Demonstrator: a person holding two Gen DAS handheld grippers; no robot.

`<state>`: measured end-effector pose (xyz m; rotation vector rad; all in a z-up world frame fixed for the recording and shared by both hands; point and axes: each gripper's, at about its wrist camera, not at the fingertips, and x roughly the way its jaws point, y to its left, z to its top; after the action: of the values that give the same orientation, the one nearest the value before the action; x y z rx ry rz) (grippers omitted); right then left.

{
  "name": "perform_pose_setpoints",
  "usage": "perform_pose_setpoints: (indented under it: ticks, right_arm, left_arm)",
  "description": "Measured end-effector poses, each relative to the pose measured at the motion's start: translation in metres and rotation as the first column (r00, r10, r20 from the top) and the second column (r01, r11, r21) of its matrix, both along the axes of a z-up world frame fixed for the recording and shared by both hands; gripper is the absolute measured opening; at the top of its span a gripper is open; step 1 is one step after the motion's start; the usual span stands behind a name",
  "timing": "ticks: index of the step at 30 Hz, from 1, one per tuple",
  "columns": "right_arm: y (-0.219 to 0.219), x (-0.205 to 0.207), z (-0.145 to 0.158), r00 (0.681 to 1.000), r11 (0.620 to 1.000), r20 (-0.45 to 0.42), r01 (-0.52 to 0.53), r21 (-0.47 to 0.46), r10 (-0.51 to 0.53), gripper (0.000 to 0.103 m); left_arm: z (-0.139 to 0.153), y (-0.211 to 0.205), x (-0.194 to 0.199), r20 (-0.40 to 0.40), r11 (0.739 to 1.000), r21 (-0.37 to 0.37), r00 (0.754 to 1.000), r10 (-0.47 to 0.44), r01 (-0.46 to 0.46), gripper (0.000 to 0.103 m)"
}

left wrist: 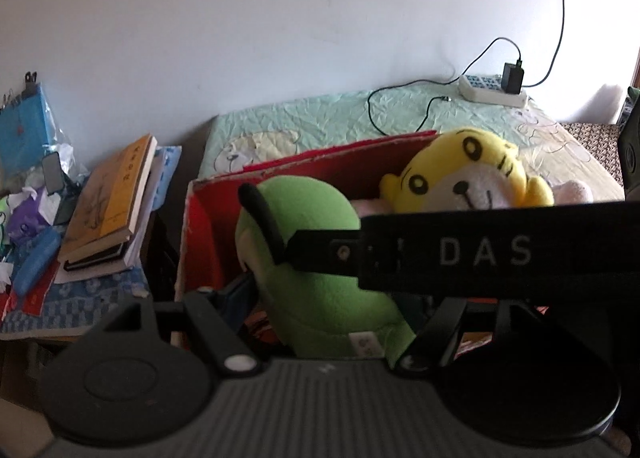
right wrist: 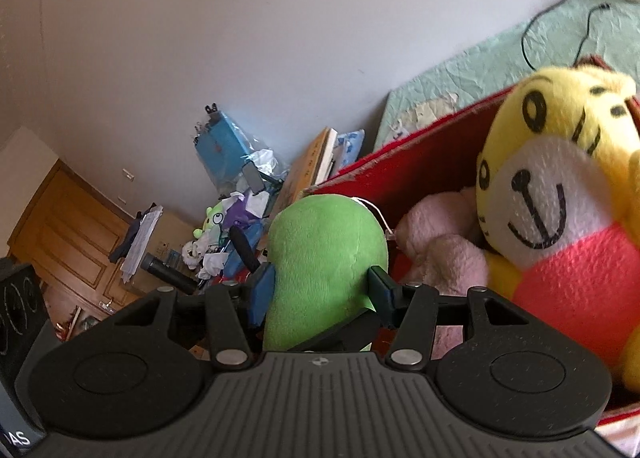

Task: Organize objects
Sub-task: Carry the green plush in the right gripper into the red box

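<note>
Right wrist, red box, green plush, tiger plush

A green plush toy with a black antenna is standing upright inside the red cardboard box, near its left wall. A yellow tiger plush in a red top is leaning against the box's right side, and a pink plush is lying between them.

A home bedroom: a bed with a crumpled pale-green cartoon sheet stands against a plain white wall; beside it, a cluttered desk carries stacked books; a wooden panelled door closes the room.
</note>
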<state>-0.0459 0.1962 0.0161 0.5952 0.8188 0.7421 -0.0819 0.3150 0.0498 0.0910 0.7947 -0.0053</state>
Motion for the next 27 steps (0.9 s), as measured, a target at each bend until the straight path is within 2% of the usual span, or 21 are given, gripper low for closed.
perform_pose_setpoints:
  ticks: [11, 27]
  right_arm:
    - [0.004, 0.008, -0.023, 0.997, 1.000, -0.078, 0.012, 0.000, -0.011, 0.056]
    - [0.008, 0.017, -0.028, 0.997, 1.000, -0.071, -0.006, -0.024, 0.004, 0.057]
  left_arm:
    - [-0.023, 0.007, 0.015, -0.064, 1.000, 0.016, 0.998, 0.003, -0.002, 0.075]
    - [-0.033, 0.014, 0.029, -0.088, 0.999, 0.029, 0.996, 0.033, -0.031, 0.092]
